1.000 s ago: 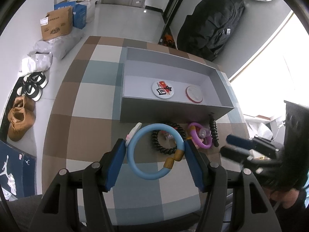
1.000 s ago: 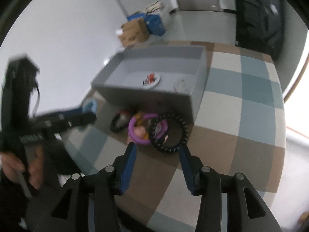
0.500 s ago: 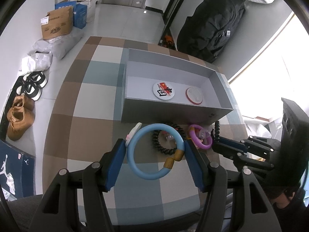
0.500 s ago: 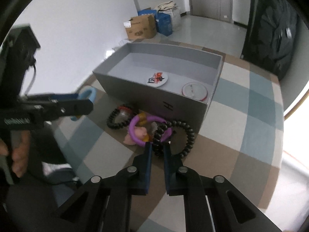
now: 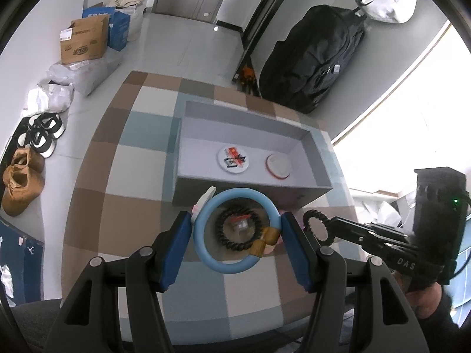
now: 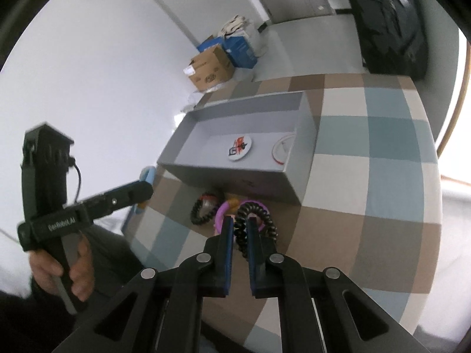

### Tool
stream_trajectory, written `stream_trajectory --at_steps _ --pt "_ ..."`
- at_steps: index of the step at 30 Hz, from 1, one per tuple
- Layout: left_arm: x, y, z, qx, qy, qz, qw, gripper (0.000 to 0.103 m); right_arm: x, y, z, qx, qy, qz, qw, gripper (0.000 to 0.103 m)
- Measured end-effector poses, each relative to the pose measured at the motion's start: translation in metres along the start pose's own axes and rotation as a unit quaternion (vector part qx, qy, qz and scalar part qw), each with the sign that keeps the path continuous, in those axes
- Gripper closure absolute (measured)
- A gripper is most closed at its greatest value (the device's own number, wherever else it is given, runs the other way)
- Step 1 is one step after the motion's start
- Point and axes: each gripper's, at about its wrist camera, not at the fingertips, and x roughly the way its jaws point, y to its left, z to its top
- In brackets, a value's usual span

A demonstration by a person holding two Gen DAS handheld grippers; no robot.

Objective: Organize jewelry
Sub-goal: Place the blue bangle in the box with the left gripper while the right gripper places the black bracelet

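Left wrist view showed the left tongs (image 5: 235,245) pinching a light-blue ring bangle with two amber beads (image 5: 235,229) above the checked bench (image 5: 132,194), while the right tongs (image 6: 240,236) clamped a black beaded bracelet (image 6: 266,220) near the grey open box (image 6: 235,173).

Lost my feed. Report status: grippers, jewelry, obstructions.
Left gripper shut on blue ring bracelet, lifted. Right gripper shut on black bead bracelet. Purple bracelet and another black one lie before the gray box. Nothing blocking the box.
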Motion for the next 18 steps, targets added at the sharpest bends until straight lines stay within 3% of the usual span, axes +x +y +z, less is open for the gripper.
stream_trajectory --at_steps 5,18 --pt "-0.006 -0.009 0.007 0.007 -0.018 -0.016 0.9997 0.046 -0.012 -0.011 0.005 0.042 -0.018 0.036 0.998 0.095" --pt "-0.003 -0.019 0.039 0.011 -0.035 -0.029 0.9989 0.046 -0.039 0.0 0.035 0.047 -0.09 0.108 0.989 0.095"
